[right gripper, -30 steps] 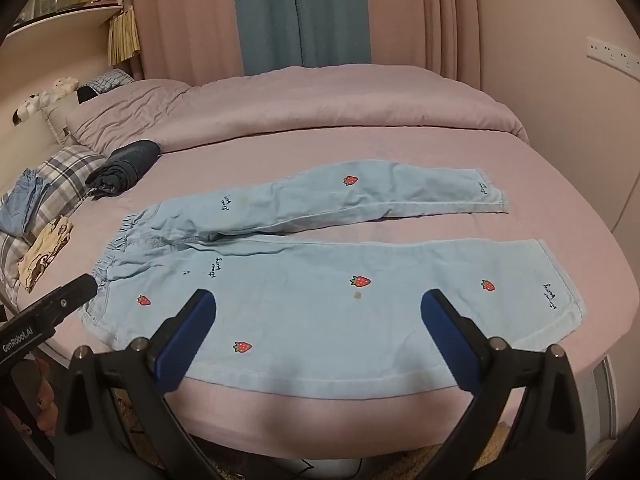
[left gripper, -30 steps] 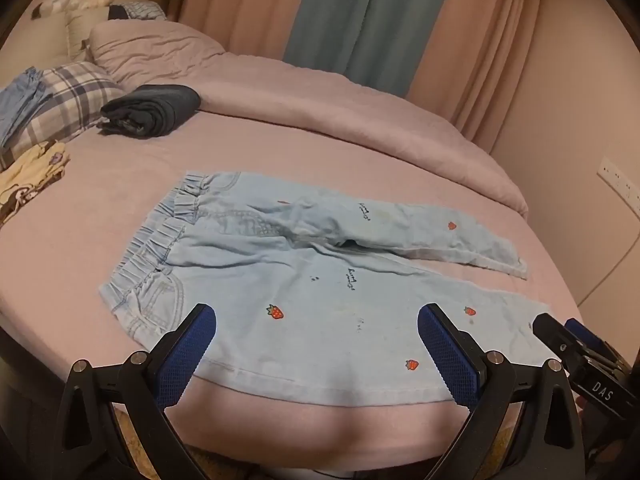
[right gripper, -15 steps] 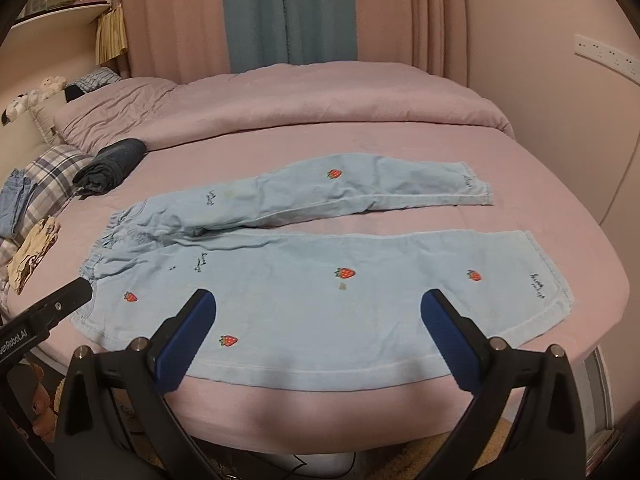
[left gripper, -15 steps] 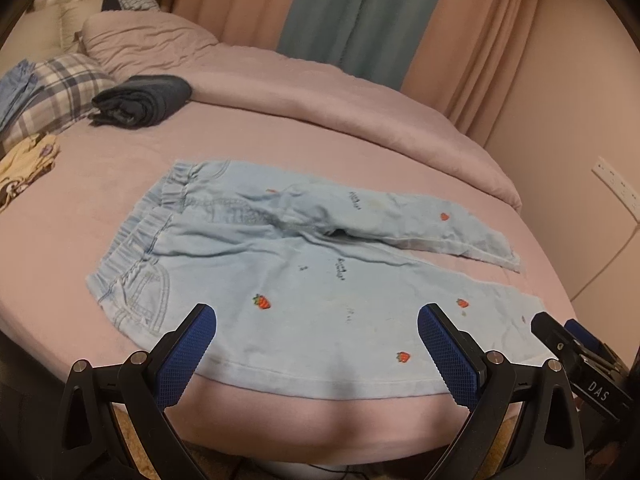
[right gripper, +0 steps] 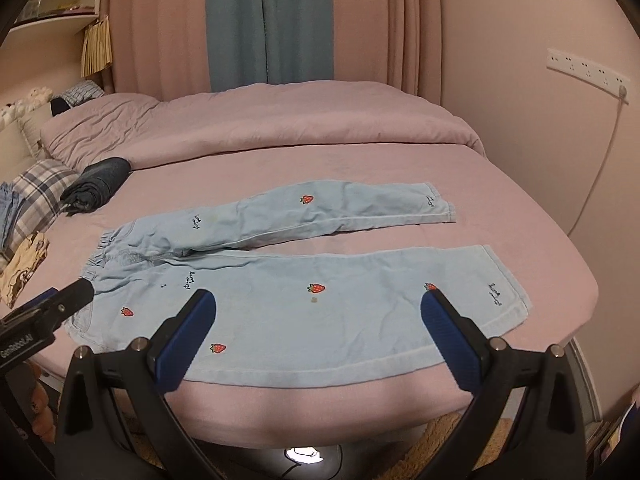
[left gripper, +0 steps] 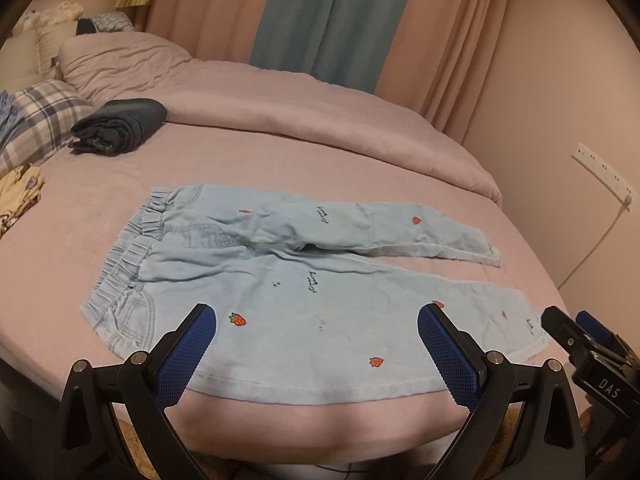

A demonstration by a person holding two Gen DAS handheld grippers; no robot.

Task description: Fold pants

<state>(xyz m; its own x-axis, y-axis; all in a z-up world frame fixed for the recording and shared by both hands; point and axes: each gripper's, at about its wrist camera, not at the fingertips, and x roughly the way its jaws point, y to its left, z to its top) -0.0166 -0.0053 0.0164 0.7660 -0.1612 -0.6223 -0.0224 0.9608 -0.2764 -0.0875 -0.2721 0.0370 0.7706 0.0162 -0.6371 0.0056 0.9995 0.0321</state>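
Note:
Light blue pants (left gripper: 304,292) with red strawberry patches lie flat on the pink bed, waistband to the left, both legs spread to the right; they also show in the right wrist view (right gripper: 304,292). My left gripper (left gripper: 316,316) is open and empty, above the near leg by the bed's front edge. My right gripper (right gripper: 318,304) is open and empty, above the same leg further right. Each gripper shows at the edge of the other's view, the right one (left gripper: 588,356) and the left one (right gripper: 44,312).
A folded dark garment (left gripper: 120,126) lies at the back left of the bed (left gripper: 320,152). A plaid pillow (left gripper: 36,120) and a yellow printed cloth (left gripper: 18,196) lie at the left. A rumpled pink duvet (right gripper: 280,120) covers the far side. A wall (right gripper: 560,140) stands right.
Both grippers have shifted slightly, so the pants sit a little differently in each view. The pants have not moved. Both grippers stay open.

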